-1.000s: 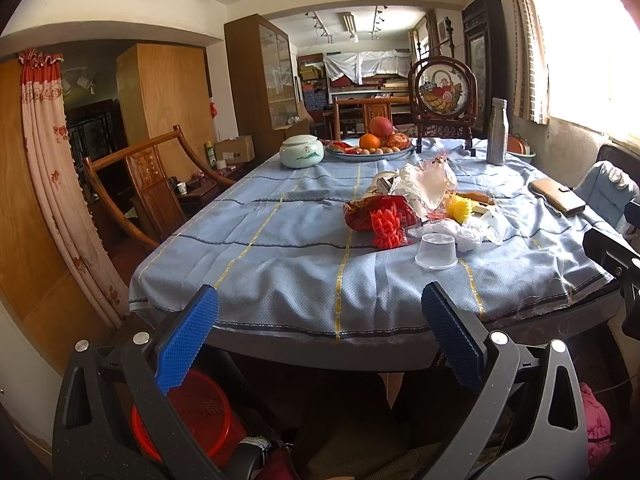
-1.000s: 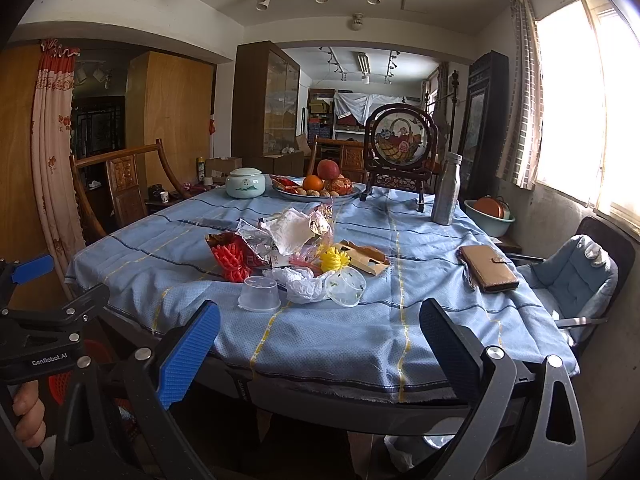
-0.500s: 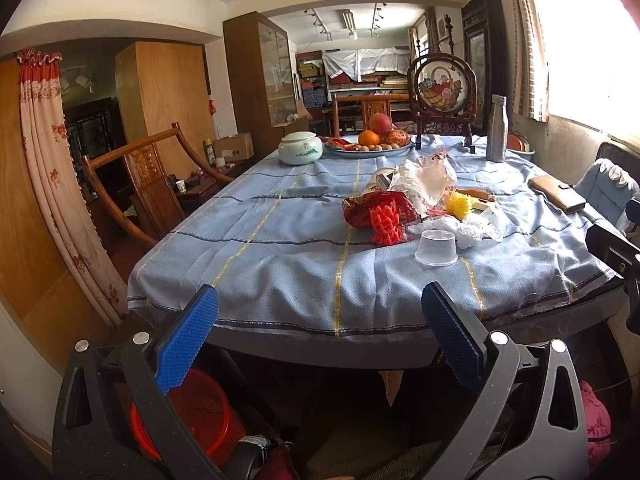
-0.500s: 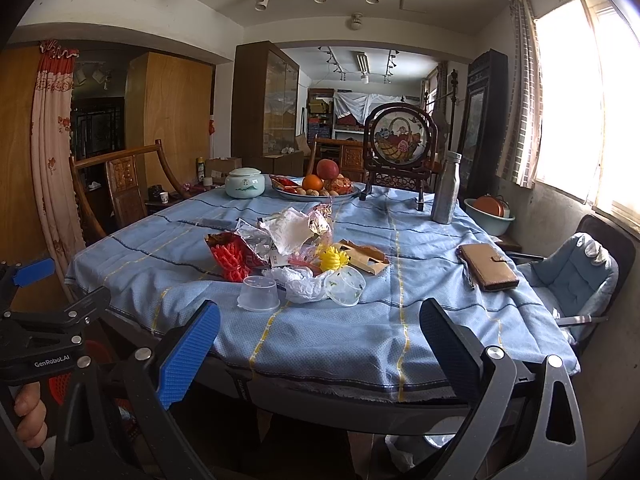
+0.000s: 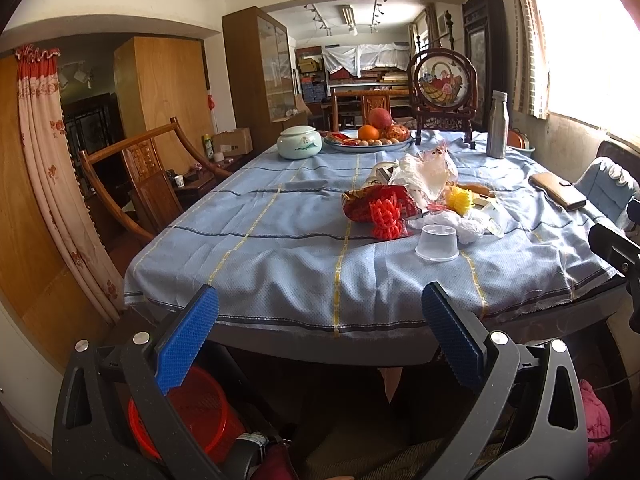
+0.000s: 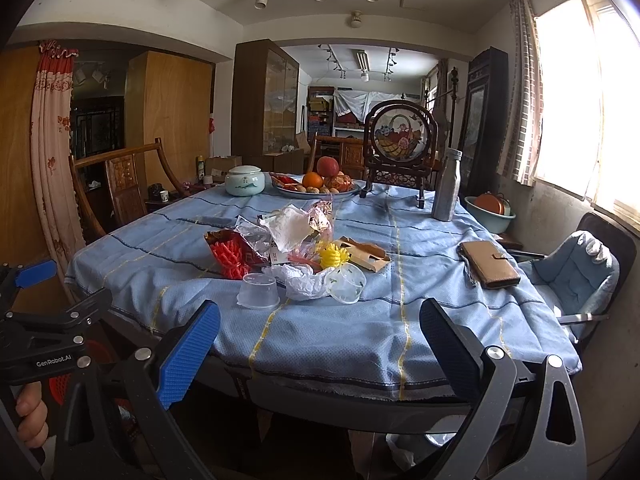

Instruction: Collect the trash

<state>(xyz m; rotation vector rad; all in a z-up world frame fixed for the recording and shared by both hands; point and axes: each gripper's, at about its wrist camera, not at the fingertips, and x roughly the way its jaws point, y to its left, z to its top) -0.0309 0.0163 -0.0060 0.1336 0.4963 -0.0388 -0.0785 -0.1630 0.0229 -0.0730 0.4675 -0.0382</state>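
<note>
A heap of trash lies in the middle of the blue tablecloth (image 5: 280,248): a red snack bag (image 5: 376,206) with red foam netting, crumpled clear and white wrappers (image 5: 424,172), yellow foam netting (image 5: 460,200) and an upturned clear plastic cup (image 5: 437,242). The same heap shows in the right wrist view, with the cup (image 6: 259,290) nearest. My left gripper (image 5: 320,340) is open and empty, below the table's near edge. My right gripper (image 6: 320,348) is open and empty, also short of the near edge. A red basket (image 5: 200,412) stands on the floor under the left gripper.
A fruit plate (image 5: 368,140), a white lidded jar (image 5: 300,142), a metal bottle (image 5: 497,126) and a framed round screen (image 5: 442,82) stand at the far end. A brown wallet (image 6: 490,264) lies at the right. Wooden chairs (image 5: 148,176) stand to the left, a cushioned chair (image 6: 576,272) to the right.
Both grippers have held almost still. The left wrist view has shifted very slightly; the trash has not moved.
</note>
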